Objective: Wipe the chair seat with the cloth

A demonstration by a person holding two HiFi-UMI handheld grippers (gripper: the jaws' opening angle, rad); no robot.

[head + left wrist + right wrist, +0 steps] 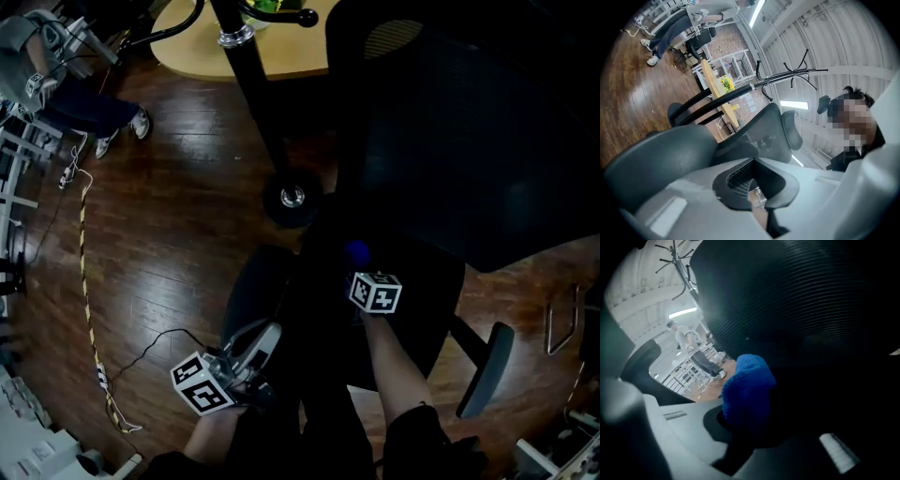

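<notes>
The black office chair shows in the head view, its mesh backrest (pixel 469 141) upper right and its dark seat (pixel 417 309) below it. My right gripper (pixel 359 265) is over the seat's left part, shut on a blue fluffy cloth (pixel 356 251). In the right gripper view the cloth (pixel 747 390) bulges out between the jaws, close against the dark chair mesh (pixel 806 310). My left gripper (pixel 265 339) hangs lower left, beside the chair, shut with nothing in it. Its view looks up at the chair's backrest (pixel 764 131) and a grey armrest (pixel 661 159).
A black coat stand pole (pixel 253 84) with its wheeled base (pixel 292 197) stands just left of the chair. A yellow table (pixel 281 52) is behind it. A cable (pixel 89 309) trails over the wooden floor. A person's legs (pixel 94 112) are at the far left. The chair's right armrest (pixel 487 366) juts out.
</notes>
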